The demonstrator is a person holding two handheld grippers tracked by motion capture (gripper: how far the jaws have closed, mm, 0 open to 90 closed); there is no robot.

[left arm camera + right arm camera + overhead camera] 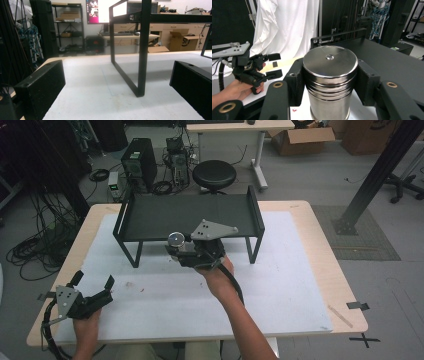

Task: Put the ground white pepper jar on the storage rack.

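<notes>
A polished steel cylinder [329,75] with a flat lid stands upright between my right gripper's [329,82] black pads, which are shut on its sides. In the high view the cylinder [175,239] sits just in front of the front edge of a black metal rack [190,215], near its left half. My left gripper [94,280] rests low at the table's front left corner, open and holding nothing. Its jaws stand wide apart in the left gripper view, where the gripper [117,82] faces one of the rack's legs [141,62]. The right gripper view also catches the left gripper [277,65], open.
A white mat [280,285] covers most of the wooden table [345,305]. Off the table, behind the rack, are a black stool [214,175], a computer tower [139,162] and tangled cables [35,250]. A black post [375,175] rises at the right.
</notes>
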